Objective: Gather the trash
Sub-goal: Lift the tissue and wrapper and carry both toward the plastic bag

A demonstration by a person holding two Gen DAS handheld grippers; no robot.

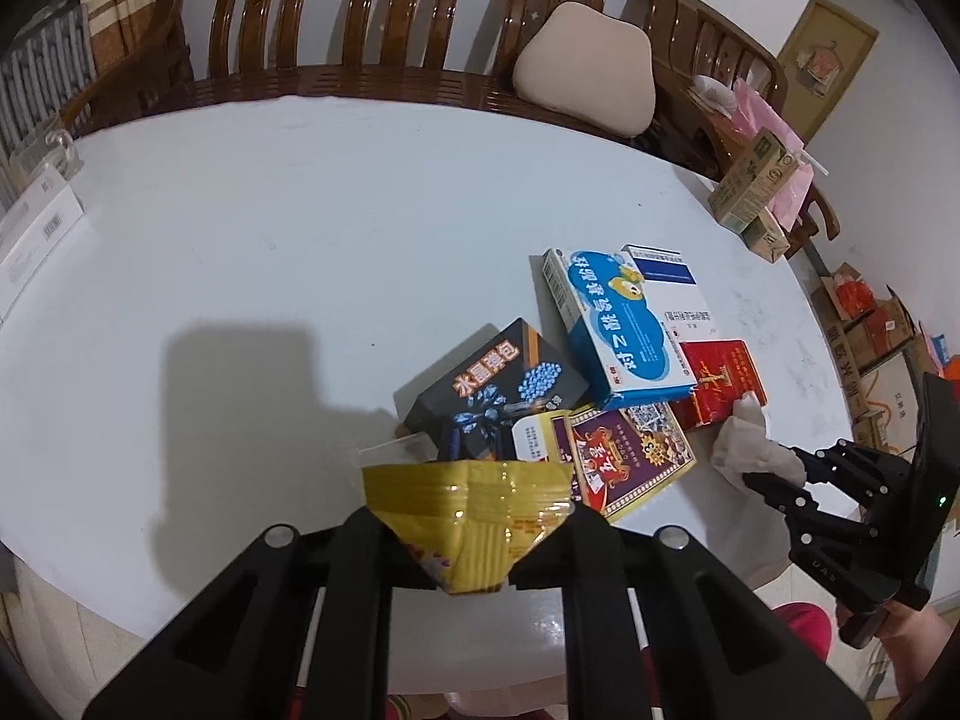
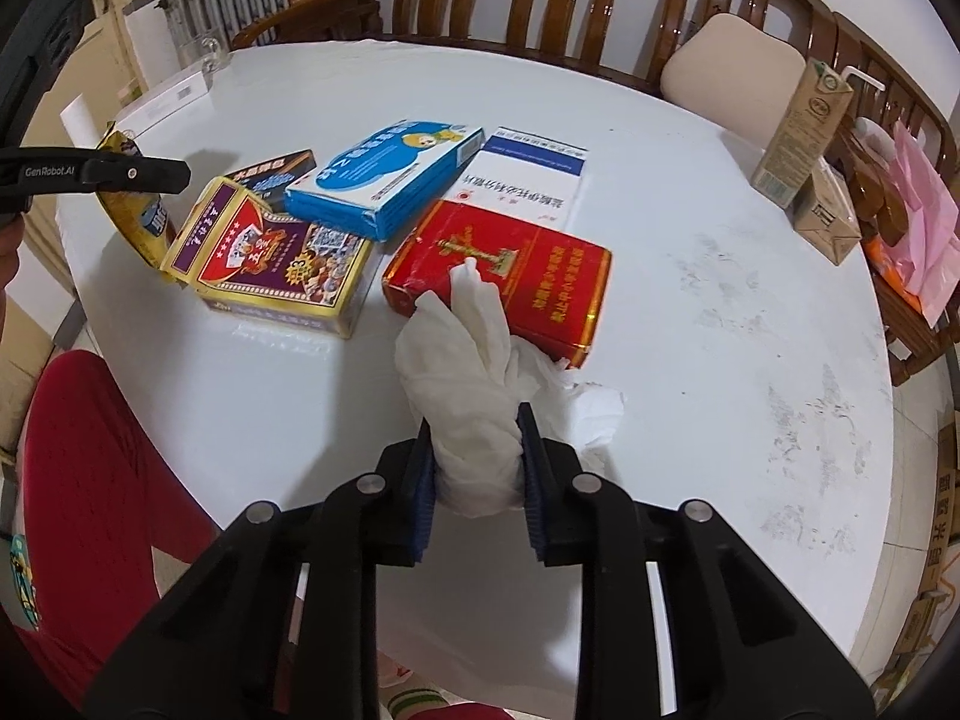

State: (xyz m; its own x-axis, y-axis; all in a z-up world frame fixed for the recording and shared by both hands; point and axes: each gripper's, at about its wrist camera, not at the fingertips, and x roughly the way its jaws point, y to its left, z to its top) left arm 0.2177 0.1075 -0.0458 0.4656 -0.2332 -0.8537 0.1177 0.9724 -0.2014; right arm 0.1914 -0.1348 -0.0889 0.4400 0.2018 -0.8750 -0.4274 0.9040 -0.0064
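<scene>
- Trash is what you are gathering, and both your tools are already loaded: your left gripper (image 1: 474, 546) is clamped on a yellow foil wrapper (image 1: 474, 516), and your right gripper (image 2: 477, 468) is pinched tight on a crumpled white tissue (image 2: 474, 396).
- Judging from that, you are mid-collection with 2 pieces in hand. No bin or bag for them shows in either view, so neither piece counts as disposed of yet.
- Left on the table, in the right wrist view: a red flat box (image 2: 528, 276) at 12 o'clock from your right claw, touching the tissue; a gold-and-purple box (image 2: 270, 258) at 10 o'clock; a blue box (image 2: 384, 180) leaning over it farther back; a white-and-blue box (image 2: 528, 180) behind the red one; and a black box (image 2: 276, 177) mostly hidden at 10 o'clock.
- 2 drink cartons (image 2: 804, 132) stand at 2 o'clock near the far edge, 1 with a straw. I would guess these are trash too.
- So roughly 7 pieces look outstanding, most of them in 1 overlapping cluster.
- Your work surface is a round white table (image 2: 720, 360), glossy, with scuffs at 3 o'clock.
- Around it: a dark wooden slatted bench (image 1: 360, 30) at 12 o'clock with a beige cushion (image 1: 582, 66), a radiator (image 2: 222, 0) at 11 o'clock, and pink bags (image 2: 924, 210) at 3 o'clock.
</scene>
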